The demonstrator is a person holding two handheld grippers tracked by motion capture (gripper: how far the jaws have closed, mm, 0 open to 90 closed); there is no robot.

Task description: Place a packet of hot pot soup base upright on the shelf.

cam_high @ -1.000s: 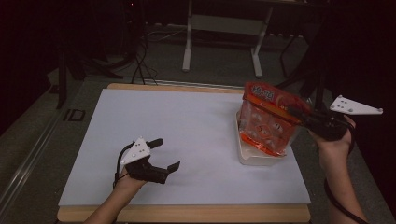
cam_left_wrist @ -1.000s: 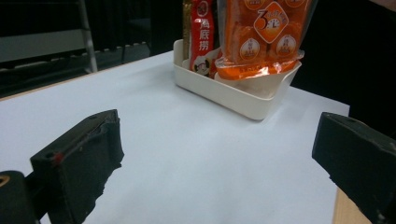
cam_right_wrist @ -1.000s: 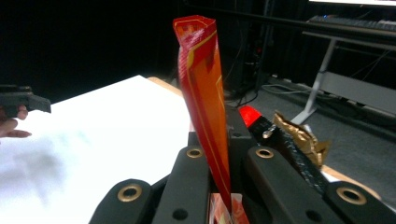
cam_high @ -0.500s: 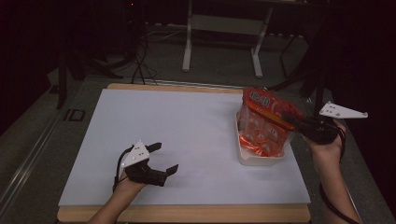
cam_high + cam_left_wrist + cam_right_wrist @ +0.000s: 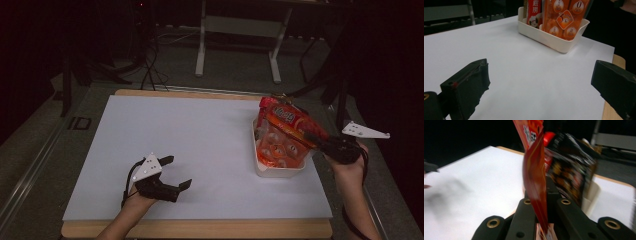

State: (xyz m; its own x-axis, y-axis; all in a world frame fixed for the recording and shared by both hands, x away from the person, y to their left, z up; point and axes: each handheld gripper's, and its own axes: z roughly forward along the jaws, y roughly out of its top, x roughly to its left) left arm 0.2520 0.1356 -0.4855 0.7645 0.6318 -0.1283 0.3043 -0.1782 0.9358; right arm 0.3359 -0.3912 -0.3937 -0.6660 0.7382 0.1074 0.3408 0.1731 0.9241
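Right tongs [image 5: 316, 140] are clenched on the orange snack bag's [image 5: 282, 135] edge — its long axis tilts up and away from them, lower end inside the white bin [image 5: 280, 172] on the counter [image 5: 200, 135]. Left tongs [image 5: 175, 172] rest released, well apart.

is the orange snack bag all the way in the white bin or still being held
Partly in and held: the orange snack bag leans in the white bin, its top edge pinched by the right gripper.

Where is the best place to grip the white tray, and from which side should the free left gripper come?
Probably the near long wall of the white tray, taken from above by the left gripper: its rim is thin and bare there, while the orange packet stands inside.
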